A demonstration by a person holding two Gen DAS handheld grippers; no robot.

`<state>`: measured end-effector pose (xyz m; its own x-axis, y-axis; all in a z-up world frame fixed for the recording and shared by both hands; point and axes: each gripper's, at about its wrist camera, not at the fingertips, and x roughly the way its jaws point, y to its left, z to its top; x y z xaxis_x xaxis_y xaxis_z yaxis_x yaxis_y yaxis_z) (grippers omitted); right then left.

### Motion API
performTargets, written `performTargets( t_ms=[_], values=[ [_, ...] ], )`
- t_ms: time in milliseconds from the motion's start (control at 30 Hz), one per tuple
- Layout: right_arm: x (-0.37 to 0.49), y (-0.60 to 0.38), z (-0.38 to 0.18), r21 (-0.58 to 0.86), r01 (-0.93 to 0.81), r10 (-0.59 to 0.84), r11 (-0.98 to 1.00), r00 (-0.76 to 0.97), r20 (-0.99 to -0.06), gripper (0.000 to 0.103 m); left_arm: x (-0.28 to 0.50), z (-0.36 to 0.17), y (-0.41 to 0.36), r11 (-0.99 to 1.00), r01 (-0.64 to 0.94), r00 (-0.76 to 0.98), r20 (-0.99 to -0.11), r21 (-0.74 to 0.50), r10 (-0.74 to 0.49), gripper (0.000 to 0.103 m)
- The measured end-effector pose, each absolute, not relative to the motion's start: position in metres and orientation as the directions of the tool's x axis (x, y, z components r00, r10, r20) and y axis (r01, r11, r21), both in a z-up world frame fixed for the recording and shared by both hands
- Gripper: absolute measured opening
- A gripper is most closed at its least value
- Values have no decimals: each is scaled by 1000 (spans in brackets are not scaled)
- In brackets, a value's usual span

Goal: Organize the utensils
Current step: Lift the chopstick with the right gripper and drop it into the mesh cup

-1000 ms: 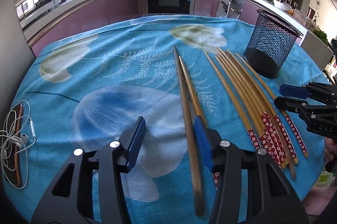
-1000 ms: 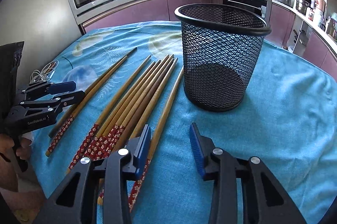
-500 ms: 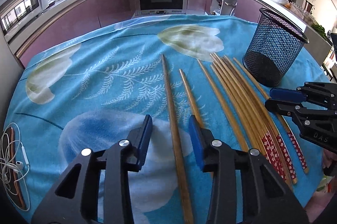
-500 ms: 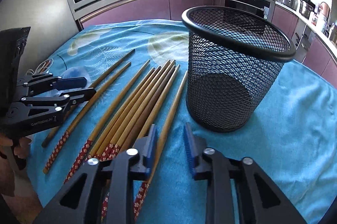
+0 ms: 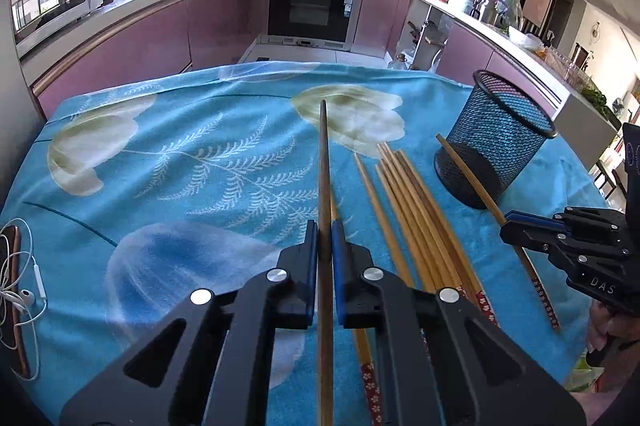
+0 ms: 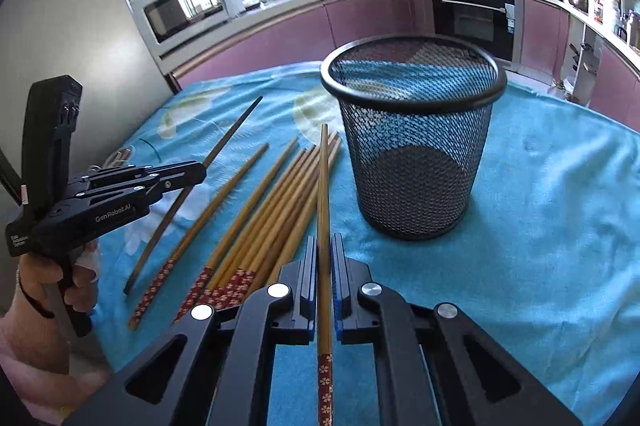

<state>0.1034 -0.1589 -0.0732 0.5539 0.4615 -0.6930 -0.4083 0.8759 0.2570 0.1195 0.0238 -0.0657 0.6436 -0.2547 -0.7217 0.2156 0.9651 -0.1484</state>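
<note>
My left gripper (image 5: 324,228) has its jaws closing onto a dark brown chopstick (image 5: 324,154), which runs straight ahead between the pads and is raised off the cloth. In the right wrist view the left gripper (image 6: 200,172) holds that dark chopstick (image 6: 232,134) tilted up. My right gripper (image 6: 325,240) has its jaws closing onto a pale bamboo chopstick (image 6: 323,178) with a red flowered end. The right gripper (image 5: 506,226) grips it beside the black mesh cup (image 5: 496,142). Several more chopsticks (image 6: 272,214) lie in a fan left of the mesh cup (image 6: 416,154).
A blue flowered cloth (image 5: 180,166) covers the round table. White earphones and a phone (image 5: 16,290) lie at its left edge. A person's hand (image 6: 60,278) holds the left gripper's handle. Kitchen cabinets and an oven stand behind the table.
Both grippers went from open to shut, each on one chopstick. Both chopsticks have come up off the cloth, and the hands rose a little.
</note>
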Motion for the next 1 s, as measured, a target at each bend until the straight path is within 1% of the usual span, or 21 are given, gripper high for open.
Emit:
performTargets(
  t_ms=[100, 200, 433, 667, 800, 867, 1000],
  values=[
    [97, -164, -60, 278, -447, 508, 851, 562, -653, 6, 111, -46, 29, 946, 249, 645, -694, -206, -320, 8],
    [92, -170, -45, 300, -476, 550, 827, 571, -610, 6, 100, -22, 32, 929, 284, 661, -653, -238, -369, 8],
    [86, -181, -8, 313, -512, 597, 800, 626, -502, 6, 79, 37, 30, 887, 353, 716, -524, -299, -462, 8],
    [89, -196, 32, 281, -528, 598, 801, 690, -409, 6, 81, 81, 7, 850, 413, 749, -408, -328, -522, 8],
    [99, -207, 53, 243, -508, 563, 826, 743, -361, 6, 92, 105, -16, 830, 447, 759, -349, -332, -549, 8],
    [105, -211, 60, 238, -495, 549, 836, 762, -342, 6, 97, 119, -28, 833, 455, 773, -325, -314, -544, 8],
    [123, -221, 72, 225, -458, 509, 860, 802, -312, 6, 112, 134, -51, 831, 469, 773, -315, -300, -550, 8]
  ],
)
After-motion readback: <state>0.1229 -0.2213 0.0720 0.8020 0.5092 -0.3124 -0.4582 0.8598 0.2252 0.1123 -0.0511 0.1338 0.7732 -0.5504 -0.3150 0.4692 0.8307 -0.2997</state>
